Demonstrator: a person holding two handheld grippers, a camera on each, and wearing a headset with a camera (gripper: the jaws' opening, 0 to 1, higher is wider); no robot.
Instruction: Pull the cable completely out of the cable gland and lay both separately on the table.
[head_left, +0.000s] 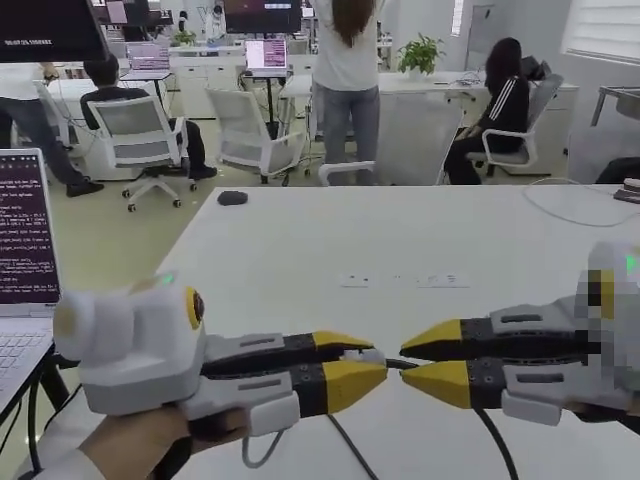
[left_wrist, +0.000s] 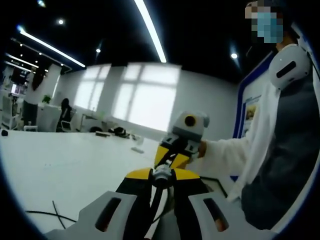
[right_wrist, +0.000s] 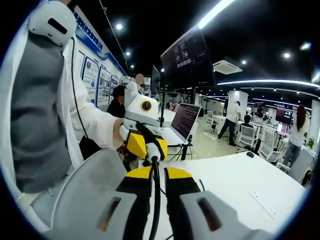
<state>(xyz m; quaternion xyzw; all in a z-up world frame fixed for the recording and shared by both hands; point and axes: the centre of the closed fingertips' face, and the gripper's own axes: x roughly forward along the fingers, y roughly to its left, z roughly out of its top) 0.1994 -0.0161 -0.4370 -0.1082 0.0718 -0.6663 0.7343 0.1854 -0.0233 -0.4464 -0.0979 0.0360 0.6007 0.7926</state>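
The white tabletop (head_left: 400, 230) runs wide and bare under the work, and both tools are held just above its near edge, pointing at each other tip to tip. The left hand-held gripper (head_left: 378, 360) comes in from the left and the right hand-held gripper (head_left: 404, 361) from the right, their yellow jaw tips nearly touching.

The black cable (head_left: 495, 440) hangs in two strands, one dropping below each tool toward the near edge of the tabletop. In the right gripper view it runs straight up between that tool's jaws, which are closed on it just short of the fitting. The cable gland (left_wrist: 162, 175), a small grey round piece, sits pinched between the left tool's jaw tips, and a dark strand trails back from it between those jaws.

As I read it, the task is at its opening. Both grips are made, one on each part, but the cable is not yet out of the gland, since it appears to pass through and hang from both sides. How much has slid free is hard to tell, as the joint is small and crowded by the jaws. What is left is the full pull apart, then laying the two parts down on the tabletop, apart from each other.
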